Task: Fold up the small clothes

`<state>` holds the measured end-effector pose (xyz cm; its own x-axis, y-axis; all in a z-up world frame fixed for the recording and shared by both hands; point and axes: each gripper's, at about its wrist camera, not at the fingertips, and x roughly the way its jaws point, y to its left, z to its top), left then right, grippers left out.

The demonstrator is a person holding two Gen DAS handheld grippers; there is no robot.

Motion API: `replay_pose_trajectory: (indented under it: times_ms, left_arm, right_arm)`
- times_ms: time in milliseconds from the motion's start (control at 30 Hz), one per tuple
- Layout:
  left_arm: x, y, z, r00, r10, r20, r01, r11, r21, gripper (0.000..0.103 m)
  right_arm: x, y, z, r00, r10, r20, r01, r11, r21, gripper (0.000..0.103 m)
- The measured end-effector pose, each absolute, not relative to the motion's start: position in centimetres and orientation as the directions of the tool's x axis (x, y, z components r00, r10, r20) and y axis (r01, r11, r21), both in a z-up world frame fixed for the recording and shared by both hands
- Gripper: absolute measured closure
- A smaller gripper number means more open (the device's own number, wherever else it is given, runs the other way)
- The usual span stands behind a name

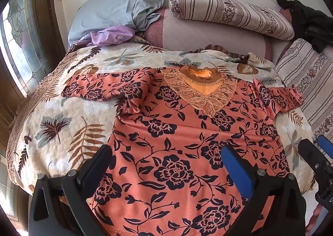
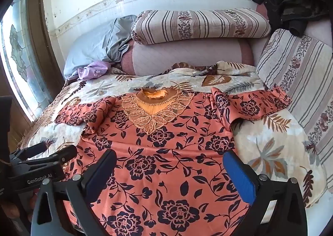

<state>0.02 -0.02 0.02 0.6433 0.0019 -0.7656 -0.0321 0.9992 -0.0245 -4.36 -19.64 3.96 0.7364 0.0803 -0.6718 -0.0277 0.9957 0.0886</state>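
Since the blouse [image 1: 177, 142] lies flat on the quilt [image 1: 68, 111], sleeves at nine and three o'clock, no fold is made yet. The left gripper [image 1: 168, 159] and right gripper [image 2: 170, 165] both hover spread wide, holding nothing.

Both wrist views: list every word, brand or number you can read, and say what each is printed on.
"GenRobot.AI": white print on the black body of the left gripper, seen in the right wrist view.
White marks on the right gripper body at the right edge of the left wrist view: cut off, unreadable.
No print readable on the shirt, pillows or wall.
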Motion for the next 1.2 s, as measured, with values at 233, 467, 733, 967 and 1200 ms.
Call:
replay_pose_trajectory:
  times_ms: [233, 467, 733, 967, 1200]
  left_arm:
    - [-0.09, 0.06, 0.04, 0.648, 0.004, -0.761, -0.033, 0.999, -0.022, 0.000]
    - [-0.08, -0.12, -0.07, 0.648, 0.007, -0.762, -0.032, 0.999, -0.018, 0.000]
    - [0.14, -0.24, -0.27, 0.636, 0.012, -0.772, -0.031, 0.999, -0.011, 0.000]
    - [0.42, -0.37, -0.44, 0.650, 0.005, -0.760, -0.033, 0.999, -0.022, 0.000]
    - [0.63, -0.53, -0.70, 0.646, 0.009, -0.763, -0.035, 0.999, -0.018, 0.000]
  right_arm:
    - [-4.32, -19.55, 3.94, 0.737, 0.079, -0.671, -0.029, 0.996, 0.086, 0.000]
    - [-4.10, -19.53, 3.98, 0.737, 0.077, -0.672, -0.029, 0.996, 0.082, 0.000]
    - [-3.93, -19.41, 3.85, 0.738, 0.077, -0.671, -0.029, 0.996, 0.083, 0.000]
    - [-3.78, -19.32, 3.49, 0.734, 0.084, -0.674, -0.031, 0.995, 0.090, 0.000]
    - [-3.51, -19.28, 3.24, 0.731, 0.089, -0.676, -0.032, 0.995, 0.096, 0.000]
